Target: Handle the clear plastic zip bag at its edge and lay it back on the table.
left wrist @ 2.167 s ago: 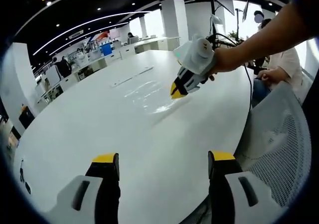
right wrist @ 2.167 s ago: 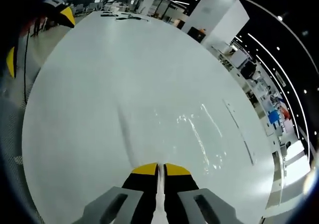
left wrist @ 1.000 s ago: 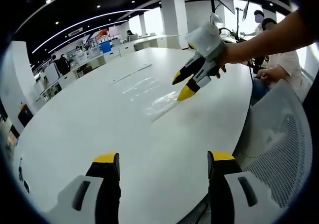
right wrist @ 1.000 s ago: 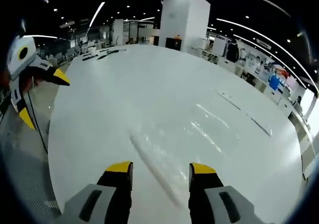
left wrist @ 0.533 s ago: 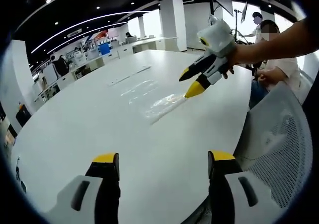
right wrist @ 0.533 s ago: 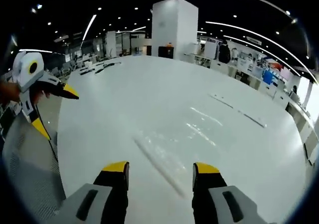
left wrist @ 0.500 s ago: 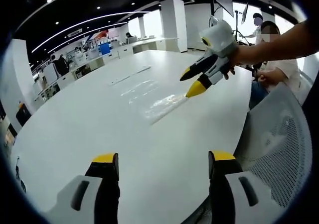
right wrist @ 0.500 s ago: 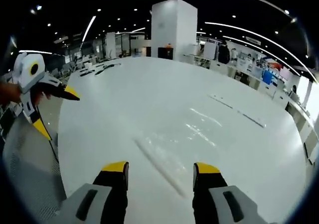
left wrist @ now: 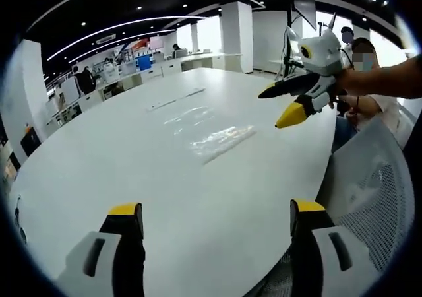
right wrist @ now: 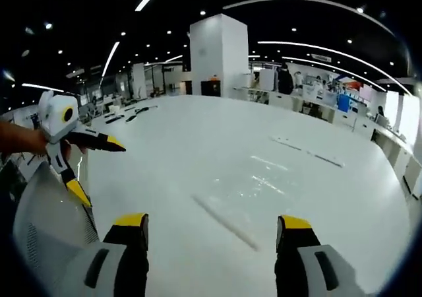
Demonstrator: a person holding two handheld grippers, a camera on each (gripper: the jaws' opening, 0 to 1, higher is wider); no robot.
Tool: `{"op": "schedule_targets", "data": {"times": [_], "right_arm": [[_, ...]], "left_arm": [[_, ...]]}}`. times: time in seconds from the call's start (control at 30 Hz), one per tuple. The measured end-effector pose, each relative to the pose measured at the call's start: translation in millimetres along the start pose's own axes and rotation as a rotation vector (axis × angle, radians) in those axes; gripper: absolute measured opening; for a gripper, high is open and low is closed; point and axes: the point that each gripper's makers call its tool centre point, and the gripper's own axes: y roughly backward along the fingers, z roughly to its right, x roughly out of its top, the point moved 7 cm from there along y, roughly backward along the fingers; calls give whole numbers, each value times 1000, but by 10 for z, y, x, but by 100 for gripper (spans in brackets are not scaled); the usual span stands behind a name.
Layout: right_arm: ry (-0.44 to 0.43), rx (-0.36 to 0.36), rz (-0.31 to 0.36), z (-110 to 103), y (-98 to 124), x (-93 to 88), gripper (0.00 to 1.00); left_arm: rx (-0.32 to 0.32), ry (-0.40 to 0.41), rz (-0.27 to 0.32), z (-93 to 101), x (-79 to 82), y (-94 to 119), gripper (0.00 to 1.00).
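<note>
A broad white table (left wrist: pixel 165 198) in an open office carries the clear zip bag (left wrist: pixel 221 140), lying flat near its middle. The right gripper (left wrist: pixel 285 105) hangs above the table edge, jaws parted and empty; the left gripper (right wrist: pixel 97 162), jaws apart, seems equally clear of the bag (right wrist: pixel 247 195).

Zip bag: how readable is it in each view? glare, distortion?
Left gripper view: zip bag shows only as faint glints and wrinkles on the white table; fisheye bows the table's edge. Right gripper view: bag nearly vanishes, with specular streaks and its sealed edge as a pale line; ceiling lights are curved into arcs. Both claws sharp, open.
</note>
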Motion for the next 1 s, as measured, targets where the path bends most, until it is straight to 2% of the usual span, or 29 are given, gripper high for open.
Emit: {"op": "schedule_targets", "data": {"times": [0.1, 0.27, 0.37, 0.5, 0.6, 0.87, 1.0], "right_arm": [[-14, -17, 21, -37, 50, -23, 87], [-53, -69, 79, -48, 162, -47, 100], [-78, -99, 105, -50, 249, -80, 100], [-122, -121, 133, -58, 339, -119, 100], [-107, -144, 146, -88, 412, -173, 100], [-136, -201, 174, -162, 507, -337, 100], [-92, -223, 172, -158, 535, -335, 100]], "left_arm": [[4, 18, 35, -5, 8, -1, 99], [3, 75, 89, -9, 26, 48, 99], [6, 81, 105, 10, 37, 82, 99], [35, 48, 117, 41, 20, 147, 99], [51, 54, 132, 16, -22, 177, 99], [104, 43, 162, 5, -139, 261, 99], [109, 40, 177, 24, -149, 272, 99]]}}
